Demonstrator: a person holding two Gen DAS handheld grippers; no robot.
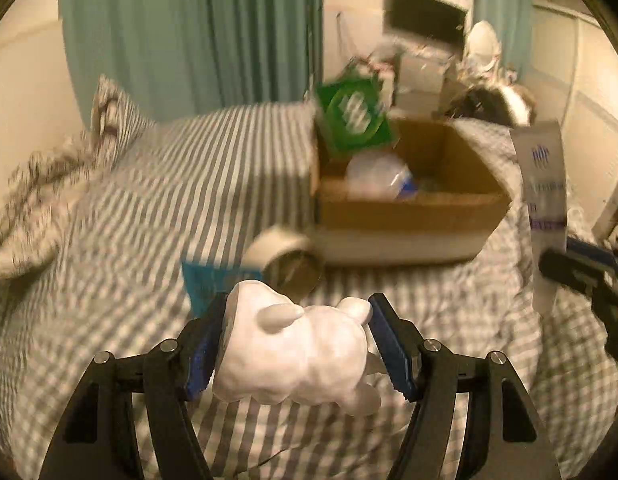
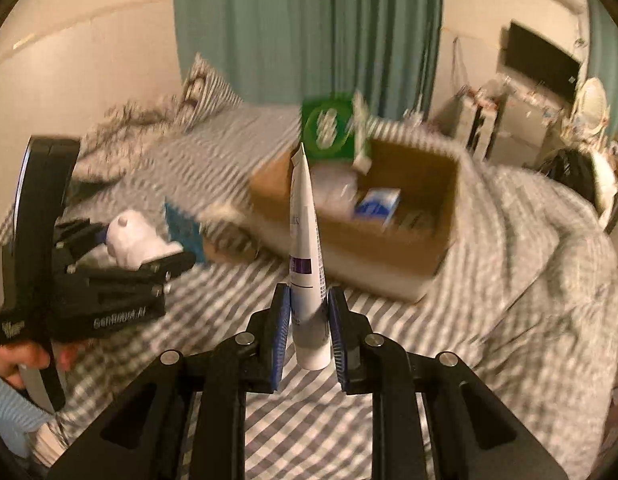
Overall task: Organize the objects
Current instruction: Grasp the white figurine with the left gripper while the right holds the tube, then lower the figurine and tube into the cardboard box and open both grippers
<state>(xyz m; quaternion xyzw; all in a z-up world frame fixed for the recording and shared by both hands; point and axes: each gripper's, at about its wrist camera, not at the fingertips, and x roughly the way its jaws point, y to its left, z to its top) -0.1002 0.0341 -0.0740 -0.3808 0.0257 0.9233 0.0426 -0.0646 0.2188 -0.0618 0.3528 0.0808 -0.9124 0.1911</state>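
We hold a white toy (image 1: 293,356) pinched in our left gripper (image 1: 295,344) and a white tube (image 2: 307,264) clamped upright in our right gripper (image 2: 309,332), both above the striped bed (image 1: 149,208). The cardboard box (image 1: 409,212) ahead already contains a green packet (image 1: 353,114), a clear bottle (image 1: 379,178) and a blue carton (image 2: 379,204). A tape roll (image 1: 285,258) and a teal item (image 1: 207,280) lie beside it, seemingly left to pack.

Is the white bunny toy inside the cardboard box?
No, the white bunny toy is gripped by the left gripper, outside the cardboard box.
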